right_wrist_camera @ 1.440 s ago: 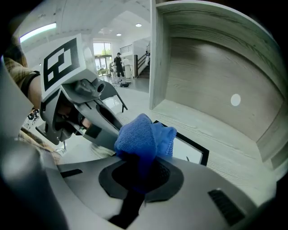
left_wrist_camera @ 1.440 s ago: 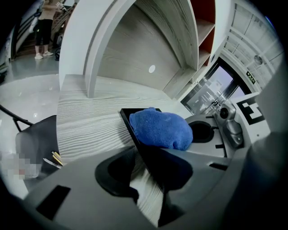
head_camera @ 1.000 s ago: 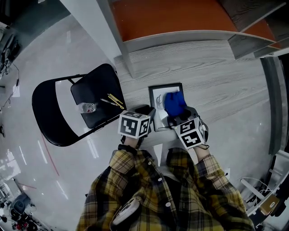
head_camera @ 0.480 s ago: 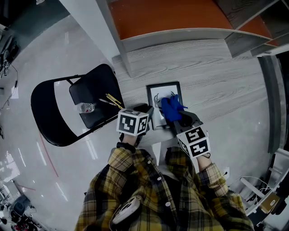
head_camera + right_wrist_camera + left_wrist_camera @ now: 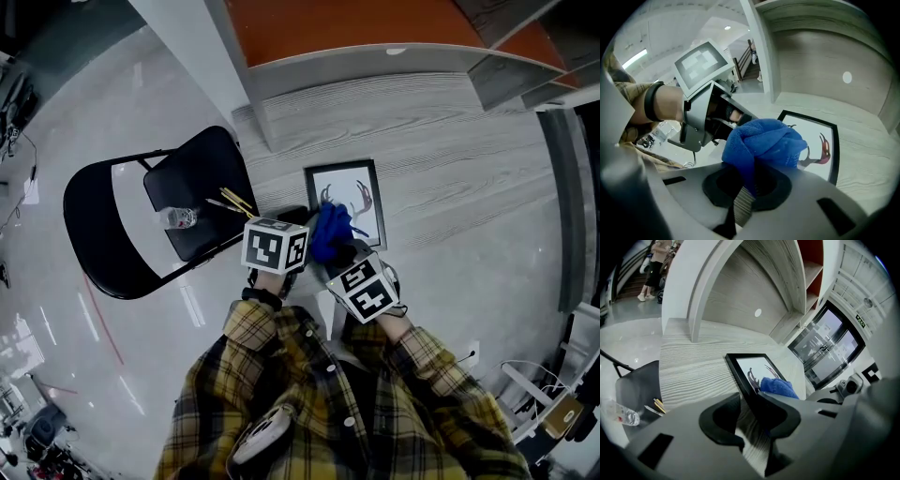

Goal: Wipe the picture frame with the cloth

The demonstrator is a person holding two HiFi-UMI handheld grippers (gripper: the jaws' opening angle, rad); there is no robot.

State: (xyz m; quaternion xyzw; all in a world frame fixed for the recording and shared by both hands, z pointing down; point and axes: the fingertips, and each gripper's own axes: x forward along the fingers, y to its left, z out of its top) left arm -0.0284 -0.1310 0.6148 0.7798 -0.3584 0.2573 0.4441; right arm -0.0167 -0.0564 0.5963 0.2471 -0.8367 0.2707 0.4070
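The right tool [image 5: 746, 187] is clamped on a bunched blue cloth [image 5: 764, 140], with the wad bulging out past the jaw tips. A fold hangs down between the jaws. In the head view the wad sits over the near-left corner of the picture frame [image 5: 366, 202]. Whether it is pressed onto the glazing or just above it I cannot tell.

The left tool [image 5: 752, 425] is just beside the cloth. Its jaws stand narrowly apart, with grey wood grain showing in the gap. The frame's black left rail runs in against the right-hand jaw. It looks braced at that corner and not pinched on it.

The frame lies flat on the grey wood-grain counter [image 5: 450, 178], with its long side running away from the person. It has a thin black border around a white print of antlers. A black folding chair [image 5: 192, 202] stands to the left, clear of the work.

The cloth is soft and light, so it should mould to the rail and the flat front, but a loose wad can roll or slip out of the jaws under a hard push. The frame is probably stiff and light, with a slick front that may be fragile. It would likely skate on the counter under a sideways wipe. The best place to steady it is the rail at a corner, keeping off the glazed face, with light strokes running along its length
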